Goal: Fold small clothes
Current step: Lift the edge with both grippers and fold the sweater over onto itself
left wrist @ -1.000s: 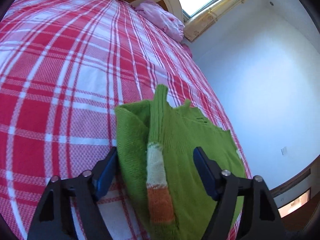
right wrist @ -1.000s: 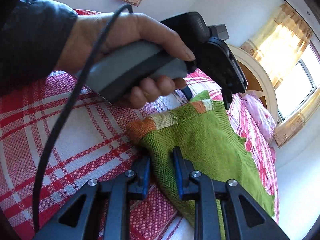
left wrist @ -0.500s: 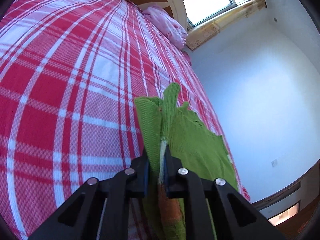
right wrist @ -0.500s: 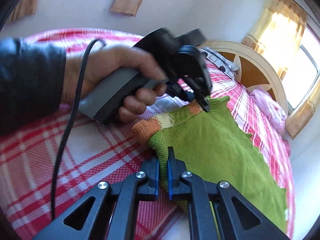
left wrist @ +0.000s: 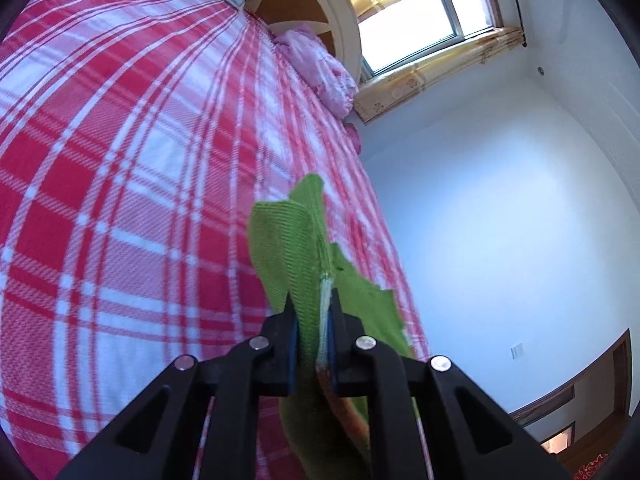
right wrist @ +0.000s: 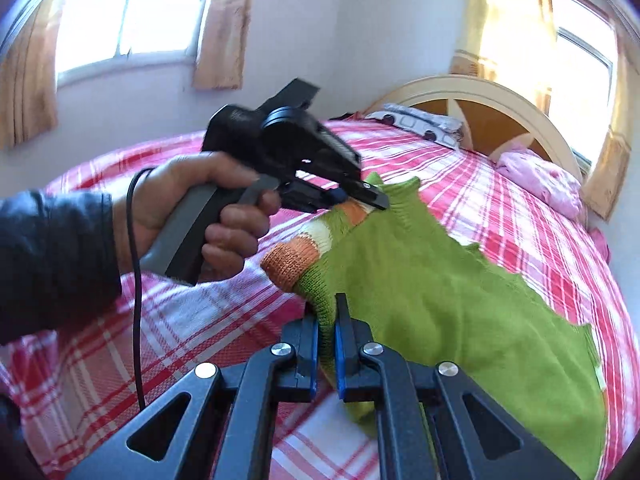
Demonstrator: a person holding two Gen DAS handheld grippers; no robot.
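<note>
A small green knitted sweater (right wrist: 448,304) with an orange-and-cream striped cuff (right wrist: 296,256) is lifted off the red plaid bed (right wrist: 200,320). My right gripper (right wrist: 326,312) is shut on the sweater's near green edge beside the cuff. My left gripper (left wrist: 312,304) is shut on the sweater (left wrist: 288,248) at its striped sleeve, the fabric standing up between the blue pads. In the right wrist view the left gripper (right wrist: 372,200), held by a hand in a dark sleeve, pinches the far end of the striped sleeve.
A cream and orange headboard (right wrist: 480,92) stands at the bed's far end, with a pink bundle (right wrist: 540,184) and a patterned pillow (right wrist: 416,120) before it. The white wall (left wrist: 500,220) runs along the bed's far side. Curtained windows (right wrist: 120,8) sit behind.
Both grippers closed on the sweater, then rose. The left one went from wide open around the sleeve to pinching it. The sweater's edge has lifted off the bed.
</note>
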